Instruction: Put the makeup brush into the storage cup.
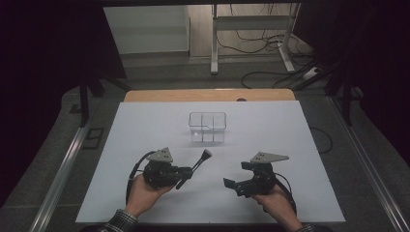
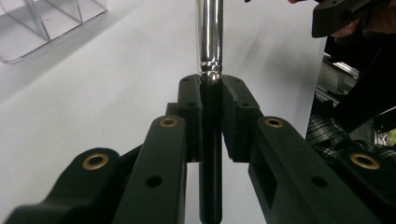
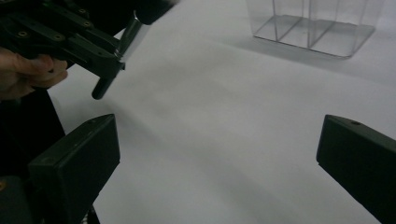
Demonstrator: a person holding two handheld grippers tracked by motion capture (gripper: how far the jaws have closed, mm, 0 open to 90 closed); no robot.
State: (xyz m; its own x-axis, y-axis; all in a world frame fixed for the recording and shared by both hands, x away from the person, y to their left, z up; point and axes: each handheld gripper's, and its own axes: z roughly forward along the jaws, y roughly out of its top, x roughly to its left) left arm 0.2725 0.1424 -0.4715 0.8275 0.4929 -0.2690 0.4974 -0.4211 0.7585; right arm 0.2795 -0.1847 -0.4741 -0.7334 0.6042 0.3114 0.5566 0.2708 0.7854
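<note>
One brush (image 1: pixel 196 166) sits clamped by its black handle in your left gripper (image 1: pixel 186 173), tip slanting up toward the clear organizer (image 1: pixel 208 126) beyond it, while your right gripper (image 1: pixel 237 176) gapes empty nearby.

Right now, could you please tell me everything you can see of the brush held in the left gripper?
The brush is slim, with a black handle, a shiny metal ferrule and a bristle head at the far end. The left gripper is shut on its handle just below the ferrule, so the handle's end sticks out behind the jaws. It is held above the white table, tilted up with the head toward the clear divided organizer, touching nothing else.
</note>
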